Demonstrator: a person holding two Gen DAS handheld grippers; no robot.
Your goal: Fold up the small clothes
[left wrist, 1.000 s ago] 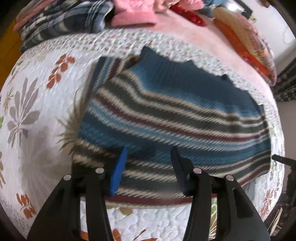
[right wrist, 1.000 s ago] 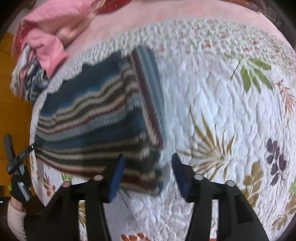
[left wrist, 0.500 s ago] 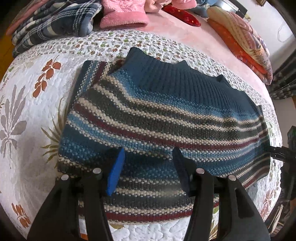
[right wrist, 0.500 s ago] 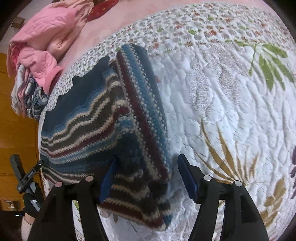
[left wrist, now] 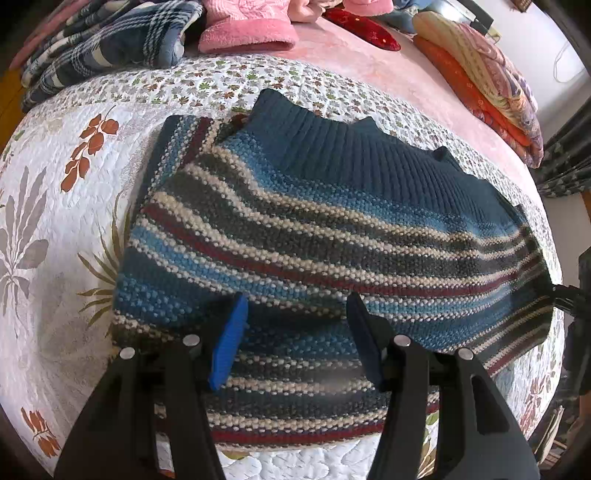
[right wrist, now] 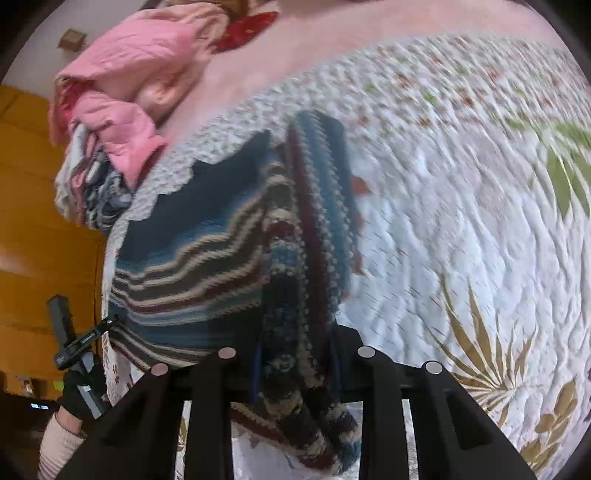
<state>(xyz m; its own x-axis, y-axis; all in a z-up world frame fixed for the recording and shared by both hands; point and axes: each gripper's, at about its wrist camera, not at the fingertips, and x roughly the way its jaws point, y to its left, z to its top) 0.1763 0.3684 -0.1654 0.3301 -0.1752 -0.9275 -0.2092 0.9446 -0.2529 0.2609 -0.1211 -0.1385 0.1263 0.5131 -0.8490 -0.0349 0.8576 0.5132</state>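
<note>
Striped sweater (left wrist: 314, 236) lies flat on the quilted bedspread (left wrist: 55, 229), collar toward the far side, hem at the near edge, one sleeve already tucked under along the far-left side. Right gripper (right wrist: 295, 369) has its fingers closed down on a bunched corner of the knit, with fabric spilling out below the jaws (the grip looks full-depth, not a pinch at the tips). Likely reason: that corner is the handle for carrying one side over the body in the next fold. Left gripper (left wrist: 295, 332) hovers over the lower middle of the sweater with its jaws spread apart and nothing between them; whether the blue pads (left wrist: 229, 343) touch the knit can't be told. Its position reads as either a pin point for the crease or a pre-grasp on the hem. In the right wrist view the left gripper shows at the far edge, held by a gloved hand (right wrist: 79, 391). Surroundings: plaid blanket (left wrist: 107, 48) and pink fleece (left wrist: 247, 33) stacked past the collar, orange-patterned folded bedding (left wrist: 480, 77) off to the far right, a pink garment pile (right wrist: 122, 96) by the yellow wall. All sit well apart from the sweater, so nothing blocks the fold path. Main risk is the thick knit dragging on the quilt and skewing the crease.
</note>
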